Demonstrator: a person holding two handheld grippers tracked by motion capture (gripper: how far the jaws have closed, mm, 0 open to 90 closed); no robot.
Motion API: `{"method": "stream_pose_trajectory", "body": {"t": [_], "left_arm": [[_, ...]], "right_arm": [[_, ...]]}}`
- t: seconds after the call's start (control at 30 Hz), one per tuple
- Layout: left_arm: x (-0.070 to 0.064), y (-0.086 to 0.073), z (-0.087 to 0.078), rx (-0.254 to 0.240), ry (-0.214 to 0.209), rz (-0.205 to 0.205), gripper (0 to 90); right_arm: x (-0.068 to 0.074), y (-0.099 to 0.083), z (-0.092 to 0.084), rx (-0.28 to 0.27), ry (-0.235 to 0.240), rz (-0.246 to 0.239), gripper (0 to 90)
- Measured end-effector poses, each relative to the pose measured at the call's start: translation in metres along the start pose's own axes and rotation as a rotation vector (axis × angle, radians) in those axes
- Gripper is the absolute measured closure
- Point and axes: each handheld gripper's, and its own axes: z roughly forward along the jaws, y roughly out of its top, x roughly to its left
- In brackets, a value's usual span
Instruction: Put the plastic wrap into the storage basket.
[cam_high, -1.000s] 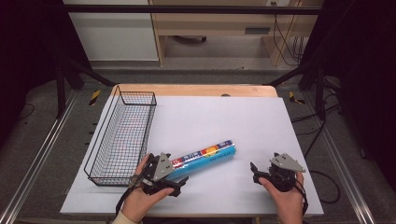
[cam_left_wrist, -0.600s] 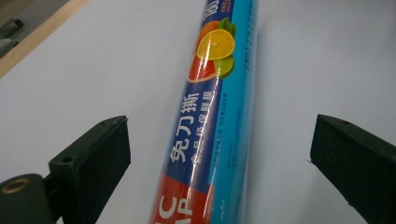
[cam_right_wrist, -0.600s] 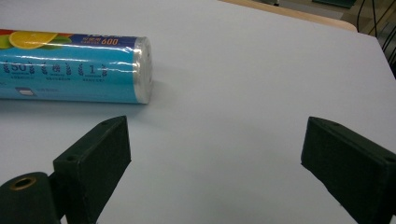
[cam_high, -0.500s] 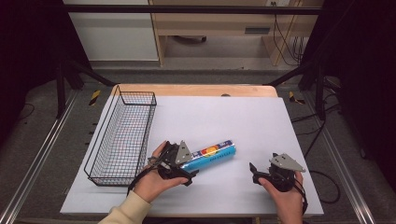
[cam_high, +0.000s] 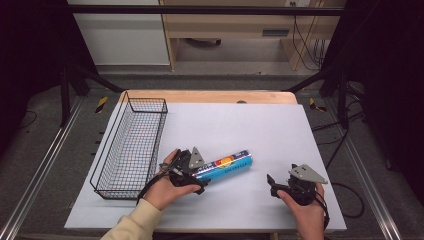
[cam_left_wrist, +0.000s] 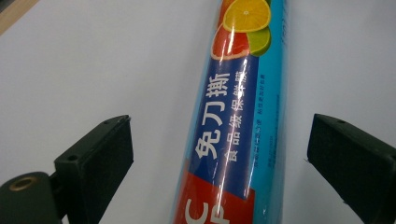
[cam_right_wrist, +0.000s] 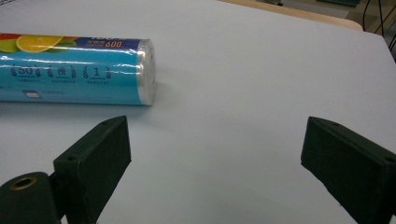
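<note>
Roll: blue plastic-wrapped cylinder of cling film with fruit print (cam_high: 225, 165), lying flat on white table sheet (cam_high: 260, 130); near end runs between the left gripper's jaws, far end ahead of the right gripper.
Basket: black wire mesh, oblong (cam_high: 131, 145), beside the left gripper on its outer side.
Left gripper (cam_left_wrist: 219, 158): jaws spread, straddling roll, pads clear of it; just been closing slightly.
Right gripper (cam_right_wrist: 215, 158): jaws spread wide, nothing between, apart from roll.

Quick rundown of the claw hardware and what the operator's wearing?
Both the left claw and the right claw are black, each topped with a grey three-cornered plate and trailing a black cable. Jaws are flat black blocks. The left arm wears a cream sleeve.
</note>
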Motion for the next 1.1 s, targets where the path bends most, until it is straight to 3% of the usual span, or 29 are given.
{"method": "stream_pose_trajectory", "body": {"t": [0.17, 0.5, 0.87, 1.1], "left_arm": [[0.001, 0.001, 0.006, 0.018, -0.006, -0.011, 7.9], [0.002, 0.005, 0.024, 0.108, -0.087, 0.000, 11.1], [0.004, 0.008, 0.031, 0.160, -0.107, -0.009, 16.7], [0.003, 0.012, 0.037, 0.201, -0.112, 0.020, 18.2]], "right_arm": [[0.000, 0.000, 0.001, 0.002, -0.001, -0.006, 8.6], [0.000, 0.000, 0.001, 0.007, 0.005, -0.002, 8.6], [0.000, -0.001, 0.001, 0.006, 0.006, -0.007, 8.6], [0.001, -0.001, 0.002, 0.010, 0.013, -0.005, 8.5]]}}
